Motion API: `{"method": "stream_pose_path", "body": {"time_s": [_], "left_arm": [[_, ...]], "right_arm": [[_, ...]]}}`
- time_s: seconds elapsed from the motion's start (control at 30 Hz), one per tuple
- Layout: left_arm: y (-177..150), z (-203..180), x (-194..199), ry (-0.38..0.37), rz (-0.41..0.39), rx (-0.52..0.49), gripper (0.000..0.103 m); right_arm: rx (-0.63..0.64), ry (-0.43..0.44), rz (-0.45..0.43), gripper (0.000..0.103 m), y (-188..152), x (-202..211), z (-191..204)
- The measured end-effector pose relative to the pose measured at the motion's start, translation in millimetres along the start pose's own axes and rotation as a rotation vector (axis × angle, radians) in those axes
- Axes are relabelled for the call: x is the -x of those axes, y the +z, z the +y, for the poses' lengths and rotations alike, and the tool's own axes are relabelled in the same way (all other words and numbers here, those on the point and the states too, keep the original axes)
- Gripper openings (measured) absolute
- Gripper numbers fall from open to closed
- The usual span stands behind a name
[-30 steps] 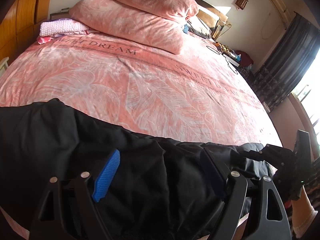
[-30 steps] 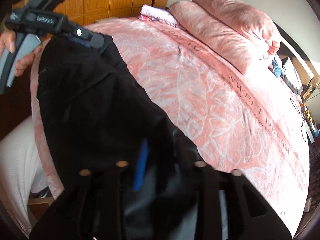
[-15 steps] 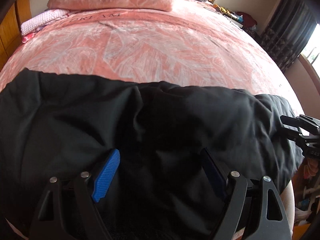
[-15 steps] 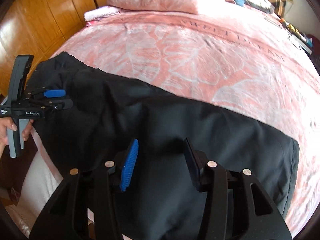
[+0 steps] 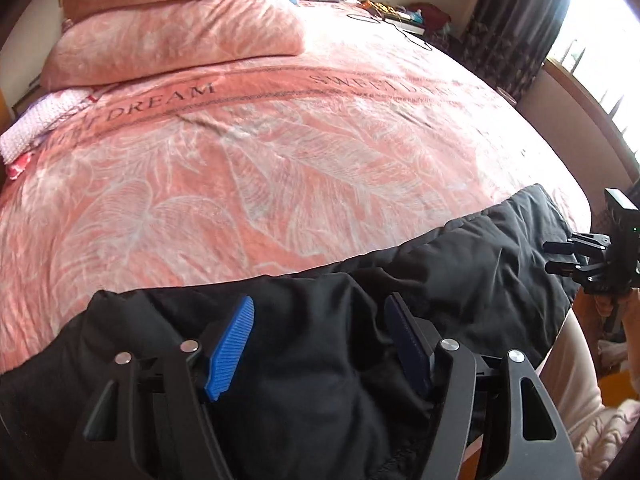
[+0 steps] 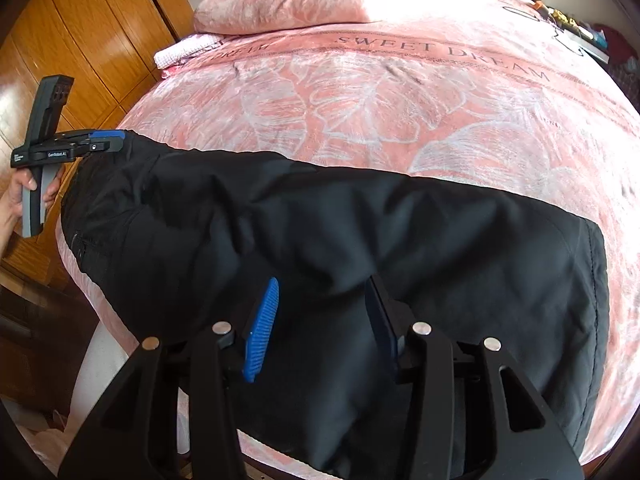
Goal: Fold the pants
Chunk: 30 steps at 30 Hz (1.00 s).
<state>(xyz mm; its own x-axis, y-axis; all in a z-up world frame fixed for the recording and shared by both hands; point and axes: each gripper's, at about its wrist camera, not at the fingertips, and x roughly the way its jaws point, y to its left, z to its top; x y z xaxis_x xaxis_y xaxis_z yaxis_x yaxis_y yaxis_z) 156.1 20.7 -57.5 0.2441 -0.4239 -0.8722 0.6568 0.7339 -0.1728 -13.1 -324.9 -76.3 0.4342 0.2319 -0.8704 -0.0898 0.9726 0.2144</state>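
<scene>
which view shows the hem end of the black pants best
The right wrist view: the stitched hem of the black pants runs clearly down their right edge on the pink bedspread. The left wrist view shows only dark folds, with that far end beside the right gripper.

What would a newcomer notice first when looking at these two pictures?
The eye falls first on the black pants, stretched along the near edge of the pink bedspread printed with white leaves and the words SWEET DREAM. Next come the two grippers: the left gripper meets one end of the pants, and the right gripper stands at the other end. Two pink pillows are stacked at the far end.
</scene>
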Motion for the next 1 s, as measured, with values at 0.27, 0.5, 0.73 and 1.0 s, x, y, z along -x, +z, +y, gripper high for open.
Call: {"method": "stream_pose_path", "body": {"time_s": [0.27, 0.5, 0.73, 1.0], "left_arm": [[18, 6, -36, -0.075, 0.109, -0.127, 0.067], [11, 4, -68, -0.026, 0.186, -0.152, 0.022], [6, 9, -58, 0.021, 0.115, -0.099, 0.001], [1, 7, -63, 0.092, 0.089, -0.053, 0.001]], "right_arm": [[-0.007, -0.010, 0.048, 0.047, -5, -12, 2], [-0.016, -0.024, 0.050, 0.047, -1, -9, -4], [-0.035, -0.024, 0.051, 0.048, -1, -12, -6], [-0.079, -0.030, 0.038, 0.049, 2, -15, -11]]}}
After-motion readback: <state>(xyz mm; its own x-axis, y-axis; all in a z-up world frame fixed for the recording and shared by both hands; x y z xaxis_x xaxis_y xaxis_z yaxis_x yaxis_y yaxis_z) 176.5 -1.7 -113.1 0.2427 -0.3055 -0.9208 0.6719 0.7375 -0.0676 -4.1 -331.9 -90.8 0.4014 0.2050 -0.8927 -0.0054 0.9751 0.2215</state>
